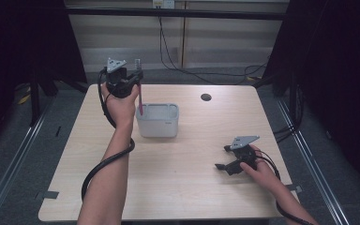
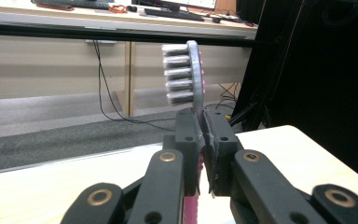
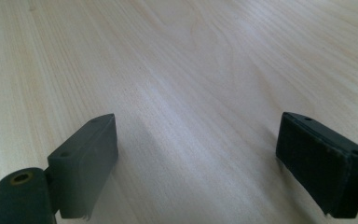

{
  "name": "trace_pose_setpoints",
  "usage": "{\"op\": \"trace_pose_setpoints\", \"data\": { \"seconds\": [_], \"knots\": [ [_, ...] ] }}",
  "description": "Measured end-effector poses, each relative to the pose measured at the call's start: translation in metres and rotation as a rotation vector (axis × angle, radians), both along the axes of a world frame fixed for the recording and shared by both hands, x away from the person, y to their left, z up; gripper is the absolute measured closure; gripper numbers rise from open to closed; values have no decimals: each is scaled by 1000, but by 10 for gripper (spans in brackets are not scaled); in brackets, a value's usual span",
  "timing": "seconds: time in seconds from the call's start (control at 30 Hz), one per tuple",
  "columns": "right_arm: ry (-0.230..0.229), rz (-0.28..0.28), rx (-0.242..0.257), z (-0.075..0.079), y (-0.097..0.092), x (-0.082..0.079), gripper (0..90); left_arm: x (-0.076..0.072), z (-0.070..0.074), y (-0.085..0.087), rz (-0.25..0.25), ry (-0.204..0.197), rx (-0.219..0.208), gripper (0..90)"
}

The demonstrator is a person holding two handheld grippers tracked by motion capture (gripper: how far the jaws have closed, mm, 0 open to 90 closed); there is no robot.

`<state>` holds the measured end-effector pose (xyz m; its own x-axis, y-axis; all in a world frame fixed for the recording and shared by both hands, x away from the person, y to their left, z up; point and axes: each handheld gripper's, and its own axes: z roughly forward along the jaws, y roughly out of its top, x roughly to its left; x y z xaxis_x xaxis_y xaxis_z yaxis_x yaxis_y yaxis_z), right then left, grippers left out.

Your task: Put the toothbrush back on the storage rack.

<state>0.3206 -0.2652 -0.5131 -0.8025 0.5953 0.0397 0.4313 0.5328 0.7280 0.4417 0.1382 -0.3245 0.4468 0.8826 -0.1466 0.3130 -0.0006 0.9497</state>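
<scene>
High view: the left gripper (image 1: 133,79) clamps a pink-handled plastic toothbrush (image 1: 140,101) upright, handle end hanging just over the white rectangular plastic bin (image 1: 158,121); lowering straight should seat it cleanly. Left gripper view: bristles sit above the jaws, long axis vertical. Right gripper view: the right gripper (image 3: 196,154) rests wide and empty on the pale wooden table (image 3: 191,70).

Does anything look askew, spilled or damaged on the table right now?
Nothing stands out. The left gripper is shut on the toothbrush, held upright with its pink handle above the white container. The container stands square on the table, nothing spilled. The right gripper rests open on the wood.
</scene>
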Motion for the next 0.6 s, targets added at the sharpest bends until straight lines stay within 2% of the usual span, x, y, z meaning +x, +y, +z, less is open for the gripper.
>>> {"op": "trace_pose_setpoints", "data": {
  "seconds": [0.27, 0.6],
  "knots": [
    [0, 0, 0, 0, 0, 0, 124, 0, -5, 0, 6, -6, 8, 851],
    [-1, 1, -1, 0, 0, 0, 124, 0, -12, 0, 12, 7, 5, 851]
  ]
}}
